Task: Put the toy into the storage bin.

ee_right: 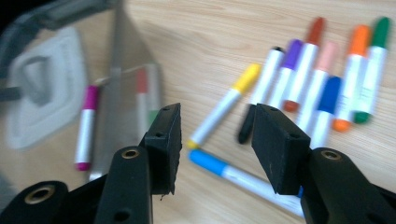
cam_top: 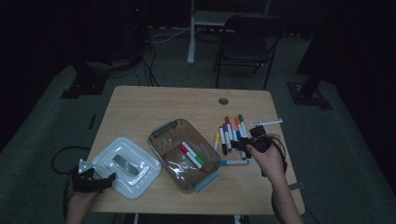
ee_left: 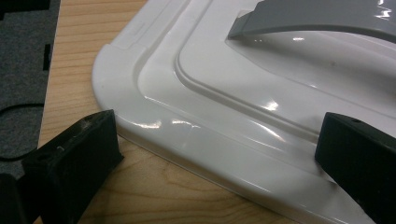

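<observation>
Two big things share the wooden table (cam_top: 140,100): a clear plastic bin (cam_top: 184,154) with grey end handles at the middle, and its white lid (cam_top: 125,165) lying flat to the left of it, just beside the bin, grey handle up. Inside the bin lie a few markers, among them a red-capped one (cam_top: 187,151) and a green-capped one (cam_top: 198,162). Right of the bin a loose cluster of markers (cam_top: 231,133) rests on the wood, with a yellow-capped marker (ee_right: 224,103) at its near edge and a light-blue-capped marker (ee_right: 238,177) lying crosswise in front. The right gripper (ee_right: 212,140) hangs over that cluster, jaws apart with nothing between them, the light-blue marker showing below the gap. The left gripper (ee_left: 215,158) sits at the lid's near corner, jaws wide apart, one on the bare wood beside the rim, the other over the lid.
</observation>
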A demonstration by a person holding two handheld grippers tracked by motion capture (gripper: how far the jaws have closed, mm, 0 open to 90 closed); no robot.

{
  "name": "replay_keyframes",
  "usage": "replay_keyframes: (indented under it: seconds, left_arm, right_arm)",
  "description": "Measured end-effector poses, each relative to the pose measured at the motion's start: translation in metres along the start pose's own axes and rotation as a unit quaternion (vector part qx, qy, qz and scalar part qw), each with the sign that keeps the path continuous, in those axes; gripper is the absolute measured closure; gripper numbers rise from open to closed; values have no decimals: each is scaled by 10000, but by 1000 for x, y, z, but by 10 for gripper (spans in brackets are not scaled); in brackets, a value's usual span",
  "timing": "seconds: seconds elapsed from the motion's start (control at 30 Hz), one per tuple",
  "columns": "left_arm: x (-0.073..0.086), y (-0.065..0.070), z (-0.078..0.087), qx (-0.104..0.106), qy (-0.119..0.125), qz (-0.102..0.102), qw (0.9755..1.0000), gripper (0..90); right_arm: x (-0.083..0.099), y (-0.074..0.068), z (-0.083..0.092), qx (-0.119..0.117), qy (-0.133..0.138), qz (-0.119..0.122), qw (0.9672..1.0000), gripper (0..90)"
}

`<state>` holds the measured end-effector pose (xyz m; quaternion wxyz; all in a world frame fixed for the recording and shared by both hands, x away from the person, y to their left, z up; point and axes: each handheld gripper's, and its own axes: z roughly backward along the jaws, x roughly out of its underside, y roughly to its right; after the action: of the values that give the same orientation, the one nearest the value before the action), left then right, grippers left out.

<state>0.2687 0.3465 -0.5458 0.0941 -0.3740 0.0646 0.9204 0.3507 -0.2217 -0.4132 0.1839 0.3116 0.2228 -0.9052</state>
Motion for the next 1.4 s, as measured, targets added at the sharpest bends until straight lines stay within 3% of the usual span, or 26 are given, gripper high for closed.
replay_keyframes:
  seconds: [0.13, 0.4, 0.53, 0.67, 0.77, 1.0, 1.2, 1.23, 1.4]
  left_arm:
    - [0, 0, 0, -1, 6, 3, 10000, 5]
    - [0, 0, 0, -2, 6, 4, 10000, 5]
    - [0, 0, 0, -2, 7, 6, 10000, 5]
    - [0, 0, 0, -1, 6, 3, 10000, 5]
    - [0, 0, 0, -1, 1, 2, 10000, 5]
    - [0, 0, 0, -1, 6, 5, 10000, 5]
    - [0, 0, 0, 0, 6, 5, 10000, 5]
    - [0, 0, 0, 0, 6, 5, 10000, 5]
    - [0, 0, 0, -1, 6, 5, 10000, 5]
  right_arm:
    - [9, 20, -6, 197, -71, -179, 9996, 544]
    - [27, 37, -34, 62, -533, -137, 9985, 548]
    - [33, 36, -45, -14, -695, 93, 9975, 539]
    - [40, 35, -58, -257, -922, 346, 9948, 513]
    - [45, 32, -67, -302, -1054, 640, 9919, 491]
    - [51, 27, -78, -135, -1351, 1183, 9837, 524]
    - [59, 21, -83, -32, -1556, 1629, 9743, 533]
    - [59, 21, -83, -32, -1556, 1629, 9743, 533]
    - [68, 15, -79, 109, -1453, 1905, 9708, 675]
